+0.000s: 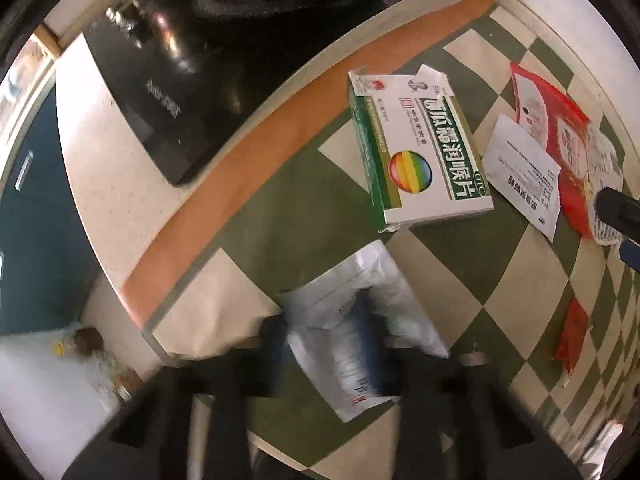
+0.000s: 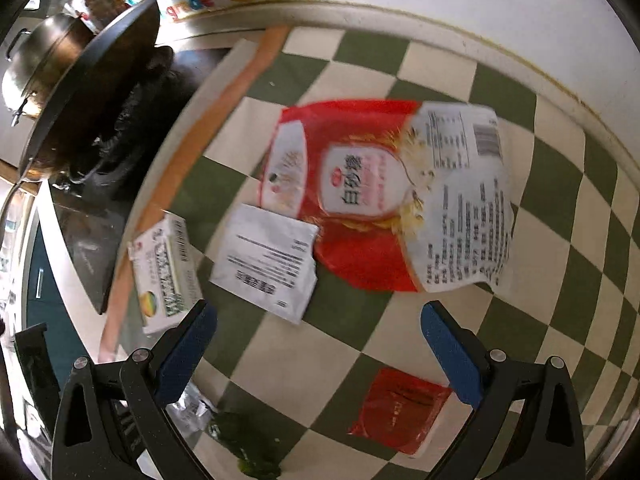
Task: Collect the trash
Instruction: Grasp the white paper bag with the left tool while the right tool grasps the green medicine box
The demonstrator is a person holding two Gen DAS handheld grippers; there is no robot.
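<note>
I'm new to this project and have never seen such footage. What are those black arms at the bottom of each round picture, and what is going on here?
No robot here: a person holds a pair of tongs in each hand, with a wide-angle camera on each looking along its fingers.

The left-wrist view shows the left tongs, blurred, apparently closed on a white plastic bag.

The right-wrist view shows the right tongs, their blue pads spread open and holding nothing.

On the green-and-cream checkered cloth lies the trash: a green-and-white medicine box, a printed white leaflet, a big red-and-white food bag and a small red packet. A black cooktop sits beside the cloth.
</note>
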